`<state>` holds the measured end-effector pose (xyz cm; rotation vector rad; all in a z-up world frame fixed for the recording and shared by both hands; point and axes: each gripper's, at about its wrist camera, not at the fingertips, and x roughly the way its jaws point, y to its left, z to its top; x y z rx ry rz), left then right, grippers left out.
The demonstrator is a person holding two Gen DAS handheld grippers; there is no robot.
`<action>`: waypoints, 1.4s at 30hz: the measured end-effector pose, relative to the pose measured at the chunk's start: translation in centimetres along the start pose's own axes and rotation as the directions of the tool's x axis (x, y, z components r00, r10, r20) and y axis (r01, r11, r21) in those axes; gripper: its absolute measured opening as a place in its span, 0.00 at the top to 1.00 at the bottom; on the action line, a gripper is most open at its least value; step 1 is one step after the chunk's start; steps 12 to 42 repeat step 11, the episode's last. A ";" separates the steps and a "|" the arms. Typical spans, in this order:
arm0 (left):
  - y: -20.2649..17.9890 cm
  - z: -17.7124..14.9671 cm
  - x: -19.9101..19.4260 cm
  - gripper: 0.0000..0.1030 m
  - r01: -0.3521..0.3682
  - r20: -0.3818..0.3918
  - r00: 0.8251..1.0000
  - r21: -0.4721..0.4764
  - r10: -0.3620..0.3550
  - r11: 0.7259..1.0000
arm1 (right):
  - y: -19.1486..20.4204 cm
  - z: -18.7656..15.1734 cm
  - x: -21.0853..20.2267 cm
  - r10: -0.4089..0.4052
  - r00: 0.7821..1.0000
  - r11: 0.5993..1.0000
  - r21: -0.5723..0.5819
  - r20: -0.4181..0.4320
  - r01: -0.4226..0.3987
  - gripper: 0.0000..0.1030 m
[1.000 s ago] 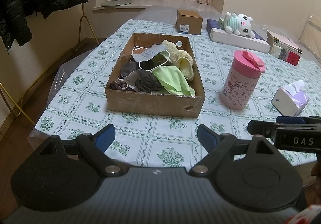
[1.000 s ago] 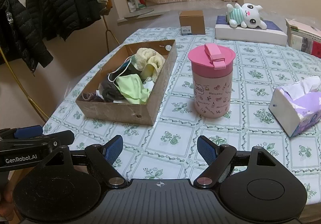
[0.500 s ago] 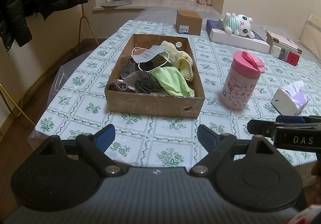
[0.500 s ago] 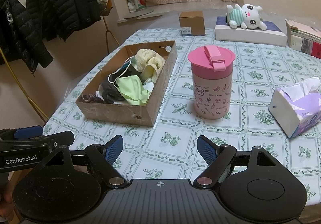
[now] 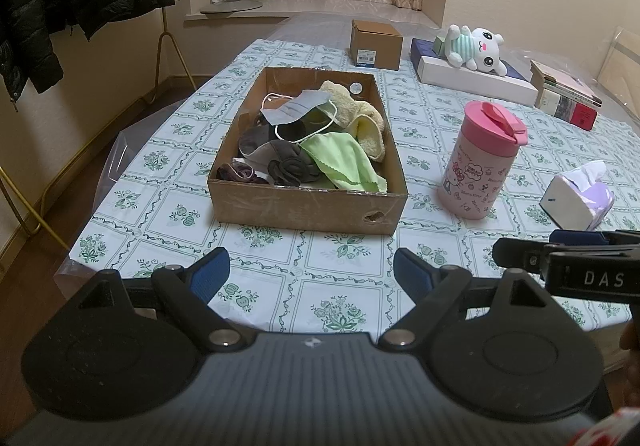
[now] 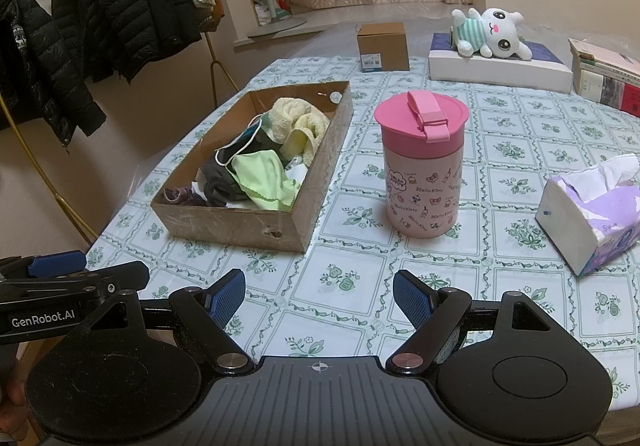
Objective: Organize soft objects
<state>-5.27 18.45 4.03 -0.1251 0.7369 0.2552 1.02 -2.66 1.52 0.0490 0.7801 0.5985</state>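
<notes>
cardboard box (image 5: pixel 308 206) full of soft cloths (image 5: pixel 340 162) on the table (image 5: pixel 280 286), just beyond the left gripper (image 5: pixel 311 272), far-left of the right gripper (image 6: pixel 319 296), both grippers open and empty

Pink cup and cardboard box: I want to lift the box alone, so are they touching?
Apart. The right wrist view shows a strip of tablecloth between the pink cup and the cardboard box.

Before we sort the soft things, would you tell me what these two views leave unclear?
- Bottom of the cardboard box: in both views the green cloth, face mask and cream towel cover what lies beneath.
- Small round object at the box's far end: too small to identify.
- Stacked books: cut off by the right-wrist view's edge.
- Label on the small brown box: too small to read.
</notes>
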 end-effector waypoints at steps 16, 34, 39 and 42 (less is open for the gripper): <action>0.2 0.0 0.0 0.15 0.001 0.020 1.000 -0.012 -0.001 1.000 | 0.0 0.0 0.0 0.000 1.000 1.000 0.002 0.000 0.000 0.22; 0.2 0.0 0.0 0.15 0.001 0.020 1.000 -0.012 -0.001 1.000 | 0.0 0.0 0.0 0.000 1.000 1.000 0.002 0.000 0.000 0.22; 0.2 0.0 0.0 0.15 0.001 0.020 1.000 -0.012 -0.001 1.000 | 0.0 0.0 0.0 0.000 1.000 1.000 0.002 0.000 0.000 0.22; 0.2 0.0 0.0 0.15 0.001 0.020 1.000 -0.012 -0.001 1.000 | 0.0 0.0 0.0 0.000 1.000 1.000 0.002 0.000 0.000 0.22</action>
